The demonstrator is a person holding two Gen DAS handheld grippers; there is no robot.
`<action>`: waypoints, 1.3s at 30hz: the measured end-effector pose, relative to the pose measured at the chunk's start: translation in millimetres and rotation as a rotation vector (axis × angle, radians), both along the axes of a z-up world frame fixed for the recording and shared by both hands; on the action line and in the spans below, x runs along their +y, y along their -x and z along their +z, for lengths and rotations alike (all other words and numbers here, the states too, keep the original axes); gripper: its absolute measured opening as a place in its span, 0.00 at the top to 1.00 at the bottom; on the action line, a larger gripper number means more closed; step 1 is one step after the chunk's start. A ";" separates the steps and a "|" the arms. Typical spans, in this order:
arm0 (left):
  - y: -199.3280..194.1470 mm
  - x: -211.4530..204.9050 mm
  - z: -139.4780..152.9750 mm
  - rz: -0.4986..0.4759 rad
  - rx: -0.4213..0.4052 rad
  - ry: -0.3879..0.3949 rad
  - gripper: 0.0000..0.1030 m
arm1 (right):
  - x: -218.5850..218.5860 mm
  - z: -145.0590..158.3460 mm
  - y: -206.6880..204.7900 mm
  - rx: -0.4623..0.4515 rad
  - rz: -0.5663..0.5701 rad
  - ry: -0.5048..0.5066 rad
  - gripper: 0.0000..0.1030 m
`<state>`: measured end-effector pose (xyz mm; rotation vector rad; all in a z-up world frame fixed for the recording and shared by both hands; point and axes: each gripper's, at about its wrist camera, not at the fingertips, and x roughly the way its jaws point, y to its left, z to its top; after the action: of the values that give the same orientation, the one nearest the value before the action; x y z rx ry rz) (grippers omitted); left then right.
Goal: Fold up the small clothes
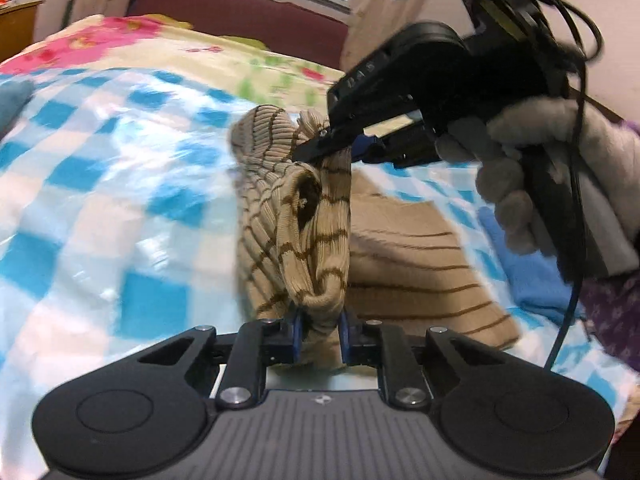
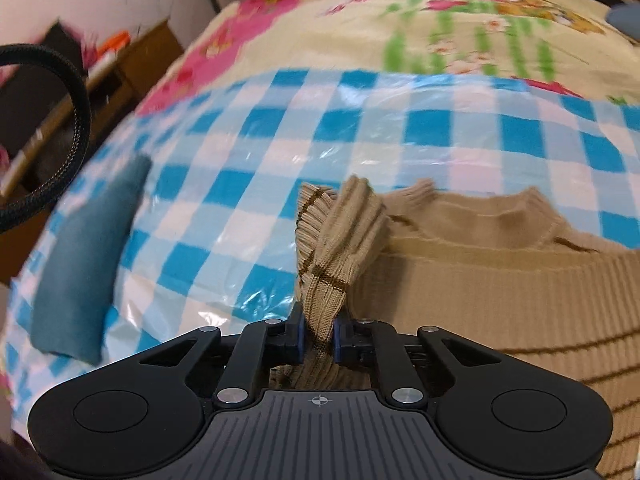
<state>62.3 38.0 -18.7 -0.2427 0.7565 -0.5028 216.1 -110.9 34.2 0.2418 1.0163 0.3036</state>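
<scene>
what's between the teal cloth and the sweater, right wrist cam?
In the right wrist view, only bare blue-checked plastic sheet lies between the teal cloth and the tan striped sweater. The right hand-held gripper pinches the sweater's lifted edge.

Ribbed tan knit sweater point(image 2: 500, 292), soft and matt, thin brown stripes woven in. Glossy, crinkled blue-and-white checked plastic sheet point(image 2: 320, 140) over a matt floral cotton bedspread point(image 2: 360, 20). Matt black plastic left tool point(image 1: 320, 334) and right tool point(image 2: 318, 338), shiny metal rivets. Fuzzy teal cloth point(image 2: 84, 272).
</scene>
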 end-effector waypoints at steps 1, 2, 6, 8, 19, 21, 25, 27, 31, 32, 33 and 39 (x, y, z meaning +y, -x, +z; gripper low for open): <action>-2.3 -7.9 5.0 -0.021 -0.016 0.001 0.79 | -13.2 3.6 3.5 -0.010 -0.016 -0.020 0.90; -4.1 -18.8 10.9 -0.044 -0.029 -0.003 0.79 | -28.0 7.1 7.3 -0.019 -0.033 -0.044 0.91; -5.8 -57.8 23.3 -0.117 -0.061 -0.027 0.79 | -89.5 16.8 22.8 -0.058 -0.111 -0.115 0.93; -8.3 -79.5 21.7 -0.158 -0.058 -0.038 0.79 | -118.9 15.2 28.5 -0.065 -0.155 -0.144 0.93; 17.5 -78.7 -21.2 -0.162 0.091 -0.086 0.79 | -124.2 -39.2 25.7 0.019 -0.134 -0.211 0.86; 12.9 -66.5 -17.9 -0.126 0.091 -0.051 0.79 | -112.1 -34.9 21.6 0.002 -0.130 -0.176 0.86; 3.4 -48.8 -6.4 -0.092 0.041 -0.008 0.79 | -79.7 -27.8 0.0 0.016 -0.100 -0.096 0.86; 0.2 -39.4 0.6 -0.079 0.000 0.001 0.79 | -63.4 -28.3 -9.9 0.027 -0.091 -0.026 0.86; -4.2 -15.4 -2.8 -0.037 0.013 0.070 0.78 | -40.6 -34.0 -22.4 0.062 -0.067 0.048 0.86; -4.9 -8.4 -5.6 -0.025 0.023 0.081 0.78 | -35.6 -36.2 -24.2 0.077 -0.065 0.050 0.86; -5.5 0.5 -8.0 -0.011 0.032 0.094 0.78 | -31.8 -38.1 -25.5 0.096 -0.063 0.026 0.86; -1.6 63.8 -6.6 0.129 0.018 0.145 0.75 | 19.4 -26.0 -28.6 0.150 0.067 -0.284 0.86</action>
<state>63.9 101.8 -25.3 -0.4290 0.7177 -0.4335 244.7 -91.5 8.2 0.4944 1.1299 0.4972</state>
